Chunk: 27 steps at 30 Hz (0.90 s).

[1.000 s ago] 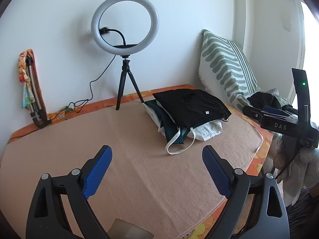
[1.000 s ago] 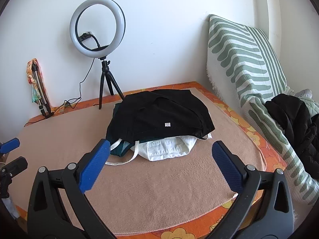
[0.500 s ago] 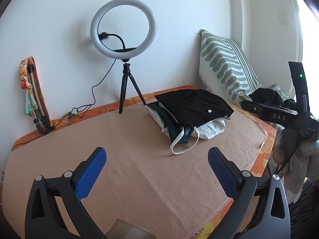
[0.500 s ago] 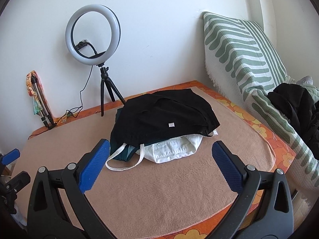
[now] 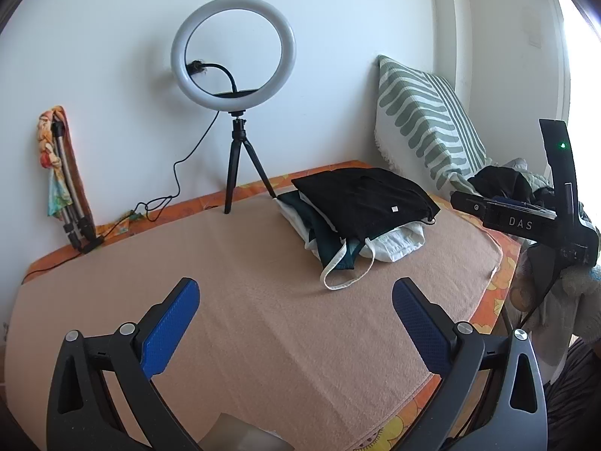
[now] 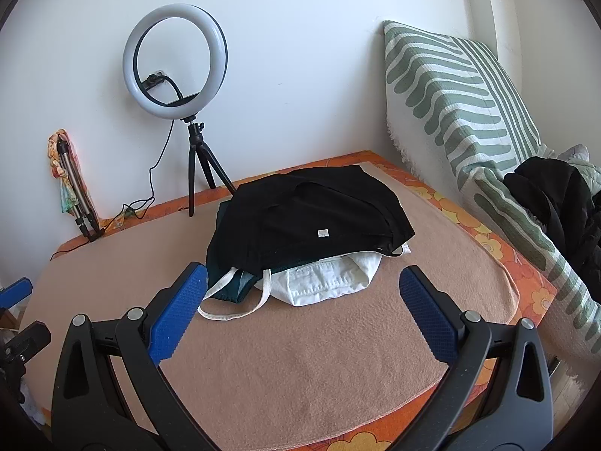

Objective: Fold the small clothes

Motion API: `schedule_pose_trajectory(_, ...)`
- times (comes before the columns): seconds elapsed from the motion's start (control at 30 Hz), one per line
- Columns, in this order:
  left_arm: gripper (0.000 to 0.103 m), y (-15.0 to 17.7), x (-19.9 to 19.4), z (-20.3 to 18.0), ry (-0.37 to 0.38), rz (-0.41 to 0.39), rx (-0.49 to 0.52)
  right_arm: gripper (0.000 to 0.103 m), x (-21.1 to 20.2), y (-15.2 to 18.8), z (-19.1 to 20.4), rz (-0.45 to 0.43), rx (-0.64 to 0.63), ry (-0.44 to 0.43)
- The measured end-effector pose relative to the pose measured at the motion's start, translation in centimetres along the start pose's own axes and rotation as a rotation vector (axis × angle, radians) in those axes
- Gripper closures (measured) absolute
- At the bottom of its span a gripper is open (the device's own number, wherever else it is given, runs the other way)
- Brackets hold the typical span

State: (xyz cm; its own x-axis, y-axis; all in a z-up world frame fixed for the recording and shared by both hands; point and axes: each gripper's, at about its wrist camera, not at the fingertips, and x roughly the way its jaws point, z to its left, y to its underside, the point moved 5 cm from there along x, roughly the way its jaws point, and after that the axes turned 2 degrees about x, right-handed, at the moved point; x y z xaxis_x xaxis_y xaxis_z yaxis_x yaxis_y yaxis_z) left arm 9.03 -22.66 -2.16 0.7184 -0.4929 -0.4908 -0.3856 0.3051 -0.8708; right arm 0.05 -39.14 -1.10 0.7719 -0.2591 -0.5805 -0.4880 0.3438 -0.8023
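A pile of small clothes lies on the peach blanket (image 5: pixel 263 319): a black garment (image 5: pixel 360 195) on top, a dark green one (image 5: pixel 330 240) and a white one (image 5: pixel 398 240) under it, with a white strap (image 5: pixel 345 282) trailing out in front. My left gripper (image 5: pixel 295 285) hovers open over bare blanket, short and left of the pile, nothing between its blue pads. My right gripper (image 6: pixel 304 271) is open too, its pads just in front of the black garment (image 6: pixel 311 210) and the white garment (image 6: pixel 330 282), touching neither.
A ring light on a tripod (image 5: pixel 233 71) stands at the wall behind the pile, its cable (image 5: pixel 176 184) running left. A folded tripod with a scarf (image 5: pixel 60 173) leans at far left. A striped cushion (image 6: pixel 458 97) and a dark jacket (image 6: pixel 556 203) sit at right.
My left gripper's jaws have spread a little wider. The clothes pile has not moved, and the right gripper's jaws stand as before.
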Motion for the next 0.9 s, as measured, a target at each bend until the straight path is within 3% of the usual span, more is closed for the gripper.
schedule_pose_trajectory(0.9,0.001,-0.24,-0.29,0.02,0.006,-0.005,0.001,0.000,0.15,0.16,0.30,0.007,0.001,-0.008)
